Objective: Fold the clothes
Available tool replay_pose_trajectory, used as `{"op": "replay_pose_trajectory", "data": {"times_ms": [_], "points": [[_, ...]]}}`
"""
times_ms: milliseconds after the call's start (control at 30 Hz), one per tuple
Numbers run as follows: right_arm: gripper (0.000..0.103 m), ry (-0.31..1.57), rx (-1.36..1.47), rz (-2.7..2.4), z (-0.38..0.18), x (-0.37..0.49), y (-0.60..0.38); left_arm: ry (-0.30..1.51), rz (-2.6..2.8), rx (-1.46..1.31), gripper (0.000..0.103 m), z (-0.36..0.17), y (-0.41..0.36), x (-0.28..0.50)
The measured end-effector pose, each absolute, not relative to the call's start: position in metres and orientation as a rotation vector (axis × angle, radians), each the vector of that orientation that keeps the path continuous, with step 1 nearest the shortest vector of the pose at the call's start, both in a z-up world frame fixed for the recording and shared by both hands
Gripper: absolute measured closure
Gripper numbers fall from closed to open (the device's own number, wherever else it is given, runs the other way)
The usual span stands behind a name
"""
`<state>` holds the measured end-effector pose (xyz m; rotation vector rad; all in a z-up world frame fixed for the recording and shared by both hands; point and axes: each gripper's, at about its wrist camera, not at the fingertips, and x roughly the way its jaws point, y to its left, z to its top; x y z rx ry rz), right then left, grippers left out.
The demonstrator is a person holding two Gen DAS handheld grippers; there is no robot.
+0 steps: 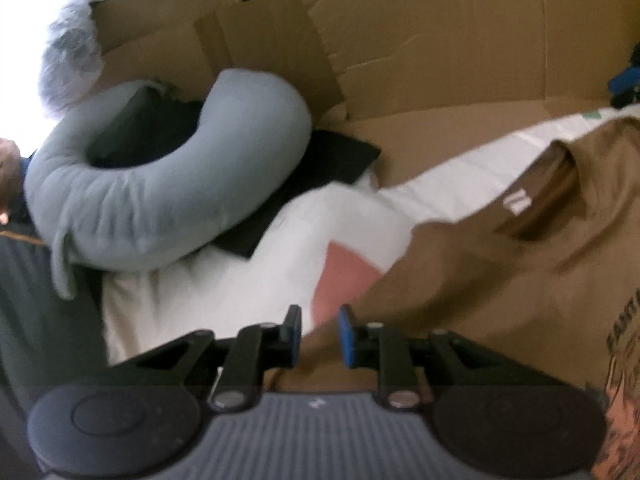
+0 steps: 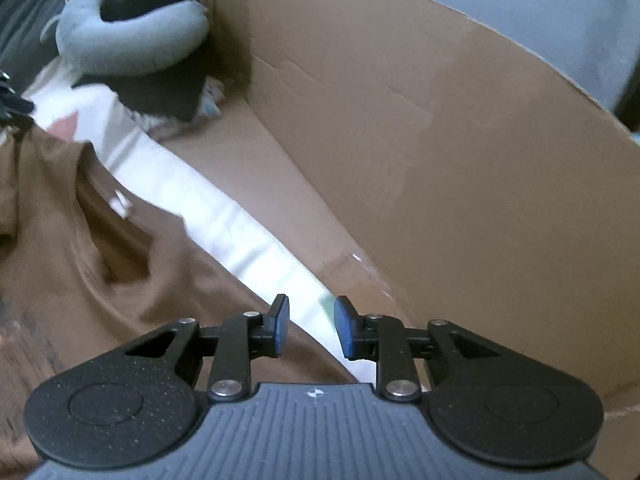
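**Letting go of the brown shirt between folds**

Lying spread on the white sheet [image 1: 240,292], the brown T-shirt [image 1: 500,280] fills the space between the two tools. The left gripper [image 1: 320,334] stands with jaws parted and nothing clamped, over the shirt's sleeve edge. The right gripper [image 2: 308,326] is likewise parted and empty, above the shirt's hem by the cardboard wall [image 2: 460,160]. This looks like a release after laying the shirt flat; next, each side needs a fresh pinch to fold inward. Blur smears the sleeve, and the shirt's printed front is cut off.
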<state>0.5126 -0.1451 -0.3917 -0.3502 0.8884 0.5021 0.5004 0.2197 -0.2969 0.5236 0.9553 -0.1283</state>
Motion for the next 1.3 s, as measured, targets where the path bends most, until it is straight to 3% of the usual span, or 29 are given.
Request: {"op": "replay_pose_trajectory", "data": {"times_ms": [633, 933, 1033, 1300], "points": [[0.067, 0.894, -0.309, 0.640, -0.434, 0.519, -0.091, 0.935, -0.288, 0.454, 0.083, -0.344, 0.204, 0.519], [0.066, 0.882, -0.344, 0.692, -0.430, 0.513, -0.094, 0.917, -0.362, 0.490, 0.073, -0.341, 0.210, 0.500], [0.066, 0.881, -0.360, 0.699, -0.430, 0.512, -0.091, 0.916, -0.358, 0.521, 0.065, -0.345, 0.208, 0.500], [0.065, 0.908, -0.381, 0.712, -0.441, 0.518, -0.081, 0.943, -0.372, 0.549, 0.068, -0.358, 0.201, 0.512]]}}
